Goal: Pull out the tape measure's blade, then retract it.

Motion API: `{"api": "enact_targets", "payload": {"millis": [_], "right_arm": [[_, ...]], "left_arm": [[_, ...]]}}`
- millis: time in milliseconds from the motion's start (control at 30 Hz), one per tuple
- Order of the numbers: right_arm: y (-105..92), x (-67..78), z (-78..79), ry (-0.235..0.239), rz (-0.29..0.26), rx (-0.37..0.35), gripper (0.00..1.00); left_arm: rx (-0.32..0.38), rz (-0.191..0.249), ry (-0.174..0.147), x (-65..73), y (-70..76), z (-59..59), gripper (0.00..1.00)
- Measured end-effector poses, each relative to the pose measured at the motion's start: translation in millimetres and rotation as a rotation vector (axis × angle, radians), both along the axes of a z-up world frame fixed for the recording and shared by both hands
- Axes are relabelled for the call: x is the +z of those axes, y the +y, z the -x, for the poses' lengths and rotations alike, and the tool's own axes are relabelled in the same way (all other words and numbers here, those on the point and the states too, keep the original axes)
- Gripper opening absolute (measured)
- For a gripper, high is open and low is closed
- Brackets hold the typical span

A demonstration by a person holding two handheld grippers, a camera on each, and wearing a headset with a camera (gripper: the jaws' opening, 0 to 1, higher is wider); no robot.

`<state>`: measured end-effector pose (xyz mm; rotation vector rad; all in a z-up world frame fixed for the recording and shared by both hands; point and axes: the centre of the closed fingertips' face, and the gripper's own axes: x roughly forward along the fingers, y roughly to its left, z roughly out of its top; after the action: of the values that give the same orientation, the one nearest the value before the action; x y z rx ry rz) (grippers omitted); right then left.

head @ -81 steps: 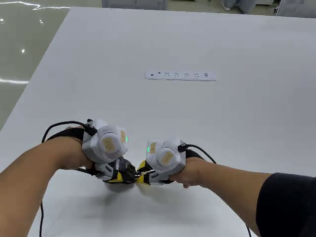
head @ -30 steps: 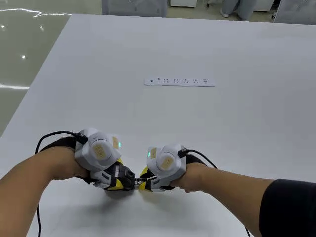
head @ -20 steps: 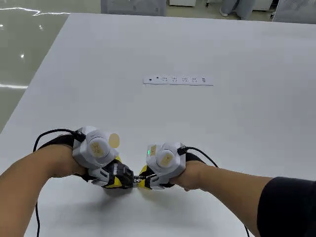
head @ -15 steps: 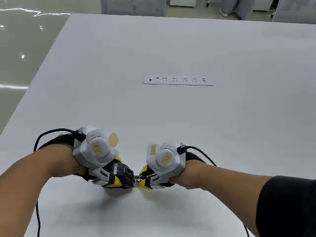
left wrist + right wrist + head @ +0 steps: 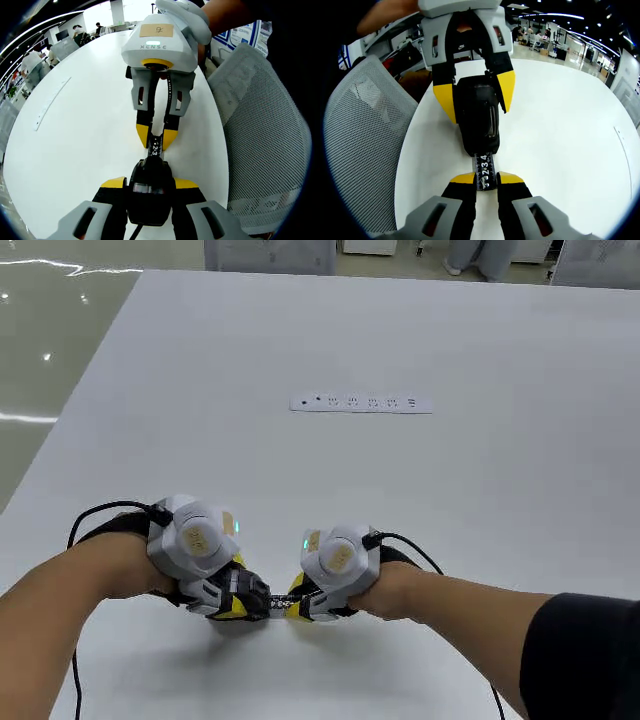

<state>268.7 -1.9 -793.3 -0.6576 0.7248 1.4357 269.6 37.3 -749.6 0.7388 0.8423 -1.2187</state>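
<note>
Three digits, 2 3 4, show on the blade (image 5: pixel 483 172) in the right gripper view, so only a short stretch is out. The black tape measure (image 5: pixel 150 192) sits low over the table (image 5: pixel 400 490), near its near edge, at 6 o'clock in the head view. The left gripper (image 5: pixel 150 184) is clamped on the tape measure, with one yellow tip on each flank. The right gripper (image 5: pixel 485 180) is at 3 o'clock of it, its jaws pinched together on the blade tip.

Change: half a second ago the two grippers were almost nose to nose. Now the right one has slid a little toward 3 o'clock and a sliver of blade bridges the gap, while the left one has hardly moved. I judge the pull-out has only just started. Most of the blade is still inside, and the retract step is not yet due.

Room: there is bare table at 3 o'clock of the right gripper and plenty more toward 12. The power strip (image 5: pixel 361 402) lies at 12 o'clock, well apart and out of the pull line. The left table edge and the floor (image 5: pixel 40 340) are at 9 o'clock, not far from the left forearm. A mesh chair (image 5: pixel 260 140) stands just beside the near edge. A black cable (image 5: pixel 100 512) loops off the left gripper. Pulling sideways looks safest, since pulling toward 6 o'clock runs off the edge.
</note>
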Motion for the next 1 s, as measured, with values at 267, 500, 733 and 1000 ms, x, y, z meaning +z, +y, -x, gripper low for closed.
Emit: {"api": "enact_targets", "payload": {"millis": [267,500,733,1000], "right_arm": [[-4.9,0.1,-0.4,-0.001,0.006,-0.005,0.11],[-8.0,0.1,-0.1,-0.002,0.007,-0.011,0.11],[-9.4,0.5,-0.4,-0.006,0.008,-0.012,0.11],[-13.0,0.4,-0.4,-0.006,0.014,-0.013,0.11]], "left_arm": [[0.005,0.003,-0.002,0.2,0.1,0.0,0.30],[0.001,0.009,-0.005,0.5,0.3,0.4,0.30],[0.011,0.011,-0.011,0.7,0.4,0.0,0.30],[0.007,0.003,-0.007,0.6,0.1,0.1,0.30]]}}
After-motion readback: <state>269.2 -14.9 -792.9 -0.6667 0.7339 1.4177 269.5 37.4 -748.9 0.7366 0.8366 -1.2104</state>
